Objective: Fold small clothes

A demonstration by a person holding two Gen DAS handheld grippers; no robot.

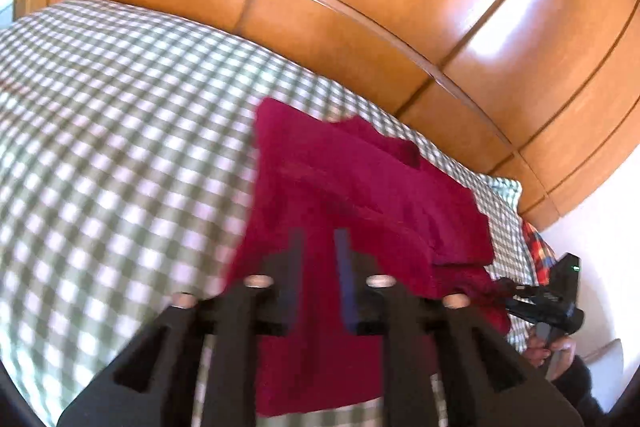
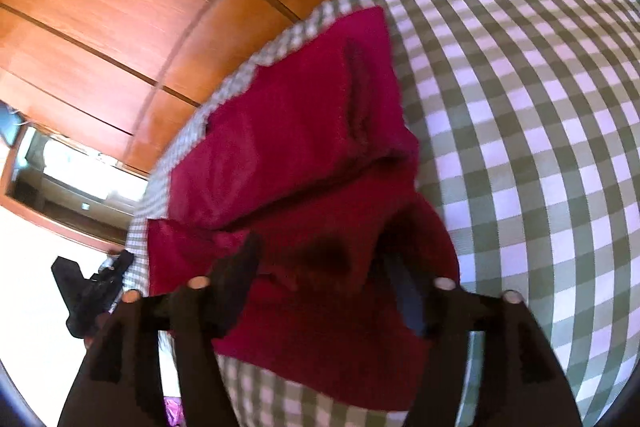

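A crimson garment (image 1: 360,179) lies partly folded on the green-and-white checked bedspread (image 1: 120,147), near the bed's edge. My left gripper (image 1: 319,239) hovers over its near part. The fingers stand a little apart, with only red cloth showing behind the gap, so it is open. My right gripper (image 2: 320,251) stands open and wide over the same garment (image 2: 288,131), where a bunched fold rises between its fingers without being pinched. The right gripper's black body (image 1: 560,291) shows at the garment's far corner in the left wrist view, with a hand under it.
Glossy orange wooden panels (image 1: 400,7) rise right behind the bed. A red plaid cloth (image 1: 540,255) lies at the bed's corner beside a checked pillow (image 1: 504,187). A framed opening (image 2: 72,167) shows at the left, and the bedspread (image 2: 540,107) stretches away on the right.
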